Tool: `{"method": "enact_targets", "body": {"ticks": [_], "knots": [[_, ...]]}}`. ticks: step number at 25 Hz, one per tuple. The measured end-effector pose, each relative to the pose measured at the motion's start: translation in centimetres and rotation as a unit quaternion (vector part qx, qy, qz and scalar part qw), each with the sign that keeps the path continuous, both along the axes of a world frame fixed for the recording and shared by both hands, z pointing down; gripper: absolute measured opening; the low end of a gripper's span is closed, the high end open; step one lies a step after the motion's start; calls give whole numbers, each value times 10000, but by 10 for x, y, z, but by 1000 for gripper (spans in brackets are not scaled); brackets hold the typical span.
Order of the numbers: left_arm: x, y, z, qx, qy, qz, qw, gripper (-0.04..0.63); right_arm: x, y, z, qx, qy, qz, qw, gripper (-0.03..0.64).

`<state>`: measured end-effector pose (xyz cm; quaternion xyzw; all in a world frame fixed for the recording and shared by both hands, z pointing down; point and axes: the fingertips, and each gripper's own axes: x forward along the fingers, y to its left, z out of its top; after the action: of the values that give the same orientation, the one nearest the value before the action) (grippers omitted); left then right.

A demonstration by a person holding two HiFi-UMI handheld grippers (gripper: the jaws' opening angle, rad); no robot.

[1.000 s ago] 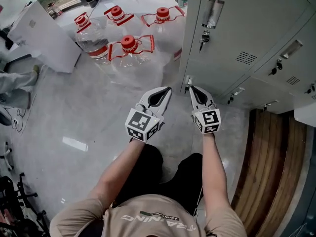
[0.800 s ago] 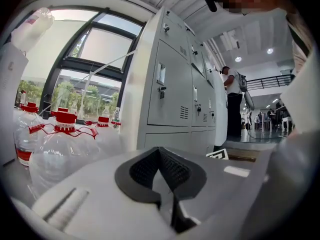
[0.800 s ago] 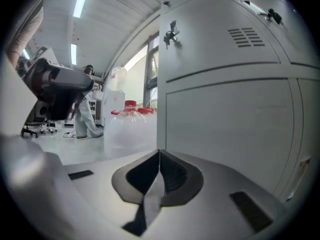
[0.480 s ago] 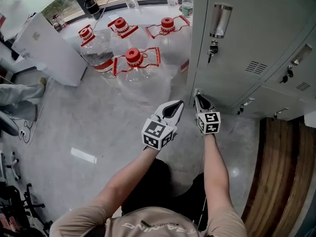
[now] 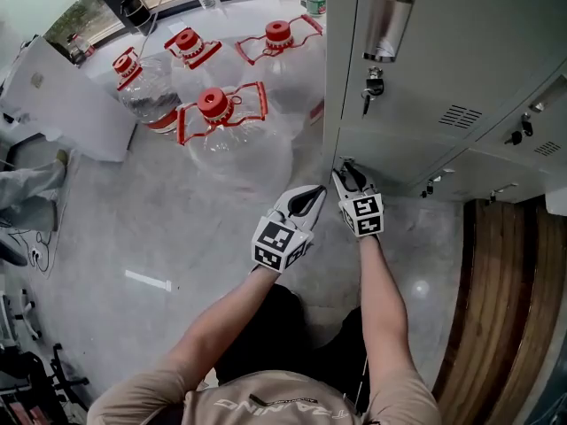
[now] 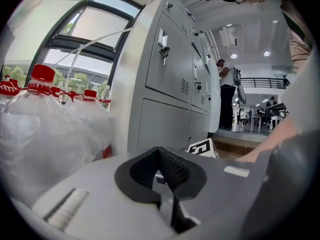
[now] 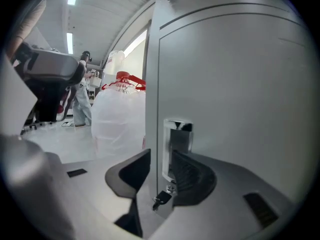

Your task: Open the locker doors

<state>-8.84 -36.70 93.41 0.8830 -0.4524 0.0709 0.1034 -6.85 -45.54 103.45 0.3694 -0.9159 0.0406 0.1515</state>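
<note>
Both forearms (image 5: 376, 282) reached forward and low. The right gripper (image 5: 346, 177) had just been opening its jaws, now astride the handle (image 7: 178, 143) of the bottom locker door (image 7: 240, 94). The left gripper (image 5: 311, 200) hovered beside it, jaws together and empty.

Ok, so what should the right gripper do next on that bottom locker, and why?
Probably close the right gripper on the metal handle of the bottom locker door. Its jaws have just been opening and now stand either side of the handle without pressing it; the door looks shut, so a grip should come before any pull.
</note>
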Motion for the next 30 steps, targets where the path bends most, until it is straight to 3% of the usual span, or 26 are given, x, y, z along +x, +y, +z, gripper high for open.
{"method": "enact_targets", "body": {"ticks": [7, 13, 20, 30], "knots": [[-26, 2, 5, -103, -76, -211, 9997, 6, -7, -4, 1, -188, -311, 398, 9985, 107], [-32, 12, -4, -54, -84, -303, 9995, 6, 1, 27, 1, -192, -165, 311, 9992, 107], [-22, 25, -16, 28, -154, -268, 9995, 6, 31, 86, 3, -254, -257, 606, 9975, 107], [11, 39, -32, 171, -136, -72, 9997, 6, 94, 151, 3, -262, 69, 617, 9977, 107]]}}
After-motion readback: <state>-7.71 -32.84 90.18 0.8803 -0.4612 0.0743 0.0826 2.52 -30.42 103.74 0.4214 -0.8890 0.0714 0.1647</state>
